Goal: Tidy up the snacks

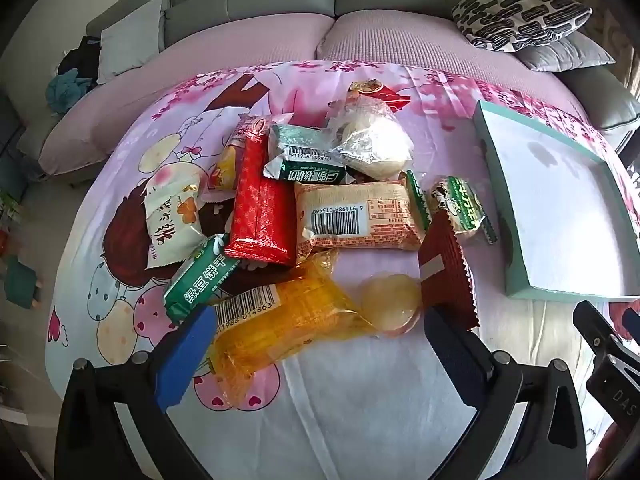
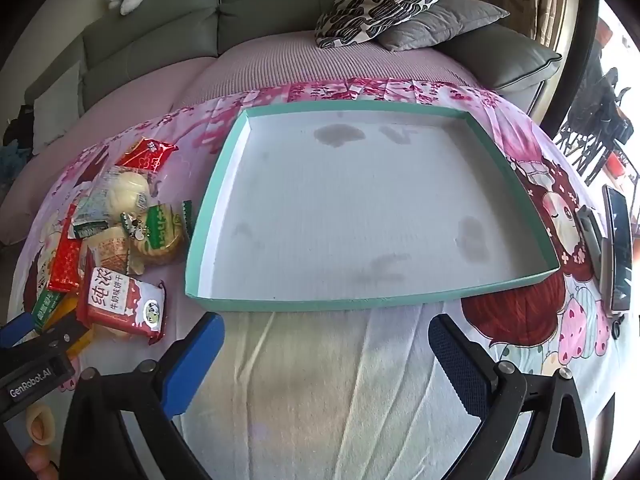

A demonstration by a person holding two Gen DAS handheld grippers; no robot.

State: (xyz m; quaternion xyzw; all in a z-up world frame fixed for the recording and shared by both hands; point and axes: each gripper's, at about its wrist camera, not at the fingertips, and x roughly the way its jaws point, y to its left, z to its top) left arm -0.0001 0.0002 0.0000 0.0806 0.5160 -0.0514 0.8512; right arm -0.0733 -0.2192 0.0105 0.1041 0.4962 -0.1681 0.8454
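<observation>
While both claws are hanging spread wide with nothing between the fingers, the left claw (image 1: 316,344) is hovering low over the near edge of the snack pile, its blue pads bracketing an orange packet (image 1: 280,320) and a pale round jelly cup (image 1: 390,304) without visibly touching either. The right claw (image 2: 326,348) is sitting over bare cloth just short of the near rim of the tray (image 2: 280,303), gripping nothing.

Snacks are all lying in one heap on the bench, which is wearing a pink cartoon cloth (image 1: 360,400):
- red foil pack (image 1: 262,208) is lying lengthwise in the middle, overlapping a beige barcode pack (image 1: 356,216) beside it
- green biscuit pack (image 1: 200,276) is resting at the left, near the left pad
- dark red pack with a zigzag edge (image 1: 444,276) is lying just beside the right pad
- clear bag with a pale bun (image 1: 376,140) is sitting at the far side, a green-and-white pack (image 1: 304,156) leaning against it
- small round green-labelled pack (image 1: 460,204) is sitting nearest the tray
- white pack with lettering (image 1: 172,216) is lying apart on the left

None of the snacks are lying in the tray; it is sitting to the right of the pile, teal-rimmed, white floor showing only grey smudges.

Behind the bench a grey sofa (image 2: 152,32) is carrying a black-and-white patterned cushion (image 2: 384,0) stacked on a grey one. A phone-like device (image 2: 620,252) is lying at the cloth's far right edge.
</observation>
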